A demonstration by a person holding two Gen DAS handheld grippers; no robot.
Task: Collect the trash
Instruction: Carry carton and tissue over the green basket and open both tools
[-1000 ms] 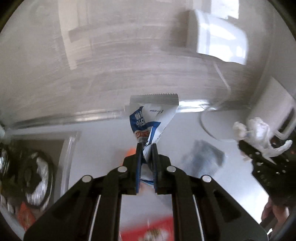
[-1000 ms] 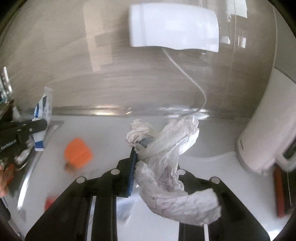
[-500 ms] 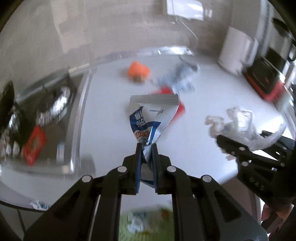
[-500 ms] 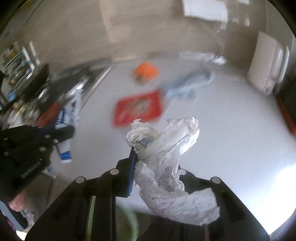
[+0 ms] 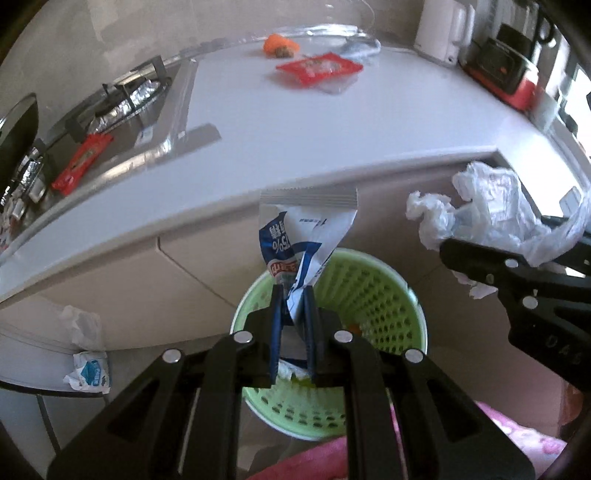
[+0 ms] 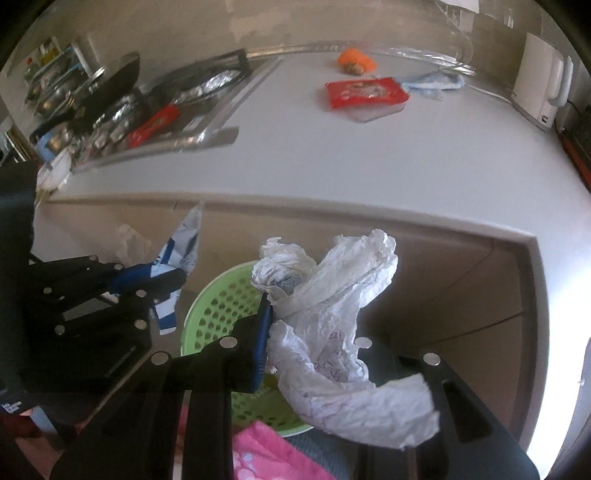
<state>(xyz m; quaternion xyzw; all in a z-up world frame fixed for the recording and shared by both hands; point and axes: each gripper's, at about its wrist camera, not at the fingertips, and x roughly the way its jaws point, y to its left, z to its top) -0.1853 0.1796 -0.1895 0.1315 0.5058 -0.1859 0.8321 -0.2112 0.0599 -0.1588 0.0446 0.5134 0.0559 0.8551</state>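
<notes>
My left gripper [image 5: 293, 295] is shut on a crumpled blue-and-white wrapper [image 5: 306, 229], which stands up from its jaws. Right below it is a green perforated basket [image 5: 369, 295] on the floor in front of the counter. My right gripper [image 6: 306, 306] is shut on a crumpled white plastic bag [image 6: 332, 288] that drapes over and hides its right finger. It hangs over the same basket [image 6: 221, 306]. The left gripper [image 6: 173, 280] with its wrapper [image 6: 188, 236] shows at the left of the right wrist view. The right gripper [image 5: 495, 236] shows at the right of the left wrist view.
On the white counter [image 5: 258, 177] lie a red packet [image 5: 319, 68], an orange item [image 5: 280, 44] and a bluish crumpled piece [image 5: 360, 48]. A white kettle [image 5: 443, 29] stands at the back right. A foil-lined stove [image 5: 125, 99] holds a red wrapper [image 5: 81, 162]. Pink fabric [image 6: 266, 454] lies below.
Both grippers have pulled back from the wall and counter and sunk in front of the counter edge, over the green basket. Each keeps its hold on its piece of trash.
</notes>
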